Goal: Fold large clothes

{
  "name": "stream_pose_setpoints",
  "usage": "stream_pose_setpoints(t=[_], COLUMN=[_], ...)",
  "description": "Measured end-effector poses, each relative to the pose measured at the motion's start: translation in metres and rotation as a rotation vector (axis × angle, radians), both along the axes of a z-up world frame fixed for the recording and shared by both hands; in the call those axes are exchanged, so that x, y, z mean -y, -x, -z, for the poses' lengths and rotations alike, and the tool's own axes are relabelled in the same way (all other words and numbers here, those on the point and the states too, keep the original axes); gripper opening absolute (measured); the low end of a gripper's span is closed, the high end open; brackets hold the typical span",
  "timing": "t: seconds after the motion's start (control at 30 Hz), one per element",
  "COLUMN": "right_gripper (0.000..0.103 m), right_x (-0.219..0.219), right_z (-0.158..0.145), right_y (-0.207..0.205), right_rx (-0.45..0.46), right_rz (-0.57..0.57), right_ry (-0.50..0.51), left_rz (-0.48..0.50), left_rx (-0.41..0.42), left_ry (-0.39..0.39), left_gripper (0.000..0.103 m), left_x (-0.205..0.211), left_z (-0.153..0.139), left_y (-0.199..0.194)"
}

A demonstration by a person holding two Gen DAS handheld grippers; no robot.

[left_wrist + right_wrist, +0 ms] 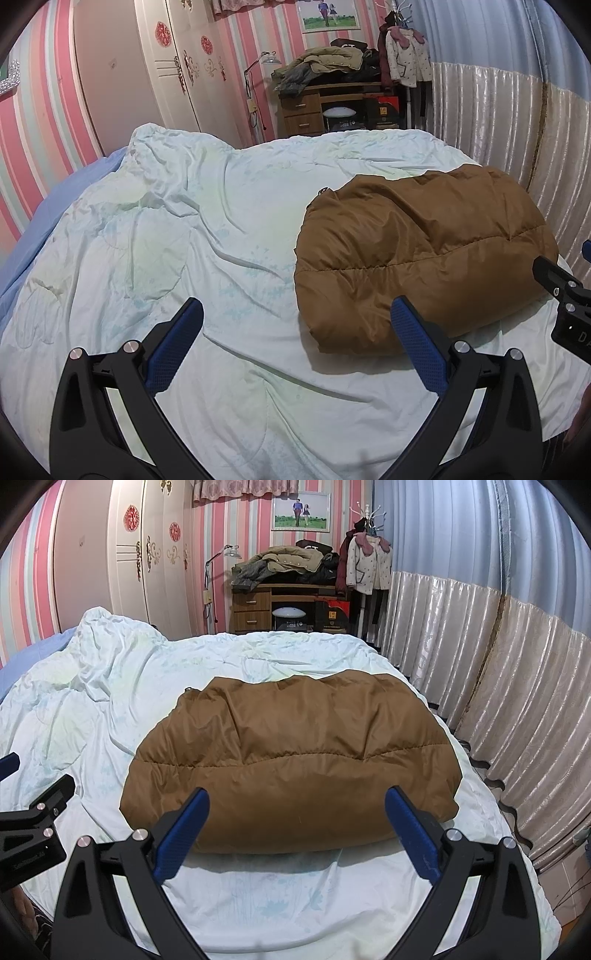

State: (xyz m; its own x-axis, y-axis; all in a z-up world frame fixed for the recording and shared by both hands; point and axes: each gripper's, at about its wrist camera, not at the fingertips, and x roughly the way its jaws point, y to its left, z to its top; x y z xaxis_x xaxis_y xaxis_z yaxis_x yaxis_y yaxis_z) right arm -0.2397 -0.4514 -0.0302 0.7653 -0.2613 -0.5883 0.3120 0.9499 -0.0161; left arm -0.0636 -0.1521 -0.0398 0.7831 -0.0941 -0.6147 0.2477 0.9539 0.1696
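While both grippers are hovering low over the bed [258,904], the brown puffy coat [295,760] is lying folded into a fat bundle on the pale quilt [184,229].

The left gripper [295,332] is pointing along the bed, off to the left of the coat. Its blue fingers [177,343] are spreading wide apart and are holding nothing. The right-hand finger is showing in front of the coat's near corner, but I cannot tell if it is touching the coat.

The right gripper [297,819] is facing the coat straight on, close to the coat's near edge. Its blue fingers [410,834] are also spreading wide, with nothing between them. Both fingertips are showing in front of the coat's near edge. I cannot tell if they are touching it.

The coat is looking round and puffed up, like a pillow. A stitched line is running across its middle, and the cloth is looking smooth and a bit shiny. Its near edge is looking thick and rounded.

Past the coat, at the far end of the bed, a wooden desk [255,605] is carrying a pile of clothes [284,565]. To the right of the coat, a shiny curtain [517,664] is hanging.
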Motion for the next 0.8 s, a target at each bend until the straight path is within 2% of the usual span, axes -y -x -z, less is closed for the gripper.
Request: stream_pose_setpoints(t=[0.8], right_gripper=[0.096], right_x=[-0.0002], right_z=[-0.0019], right_y=[-0.0009], right_rx=[0.002], right_rz=[0.0], right_ry=[0.0], left_rz=[-0.01], left_rx=[-0.006], left_ry=[-0.005], left_gripper=[0.1], left_x=[-0.001], left_z=[0.0013], left_y=[-0.0019])
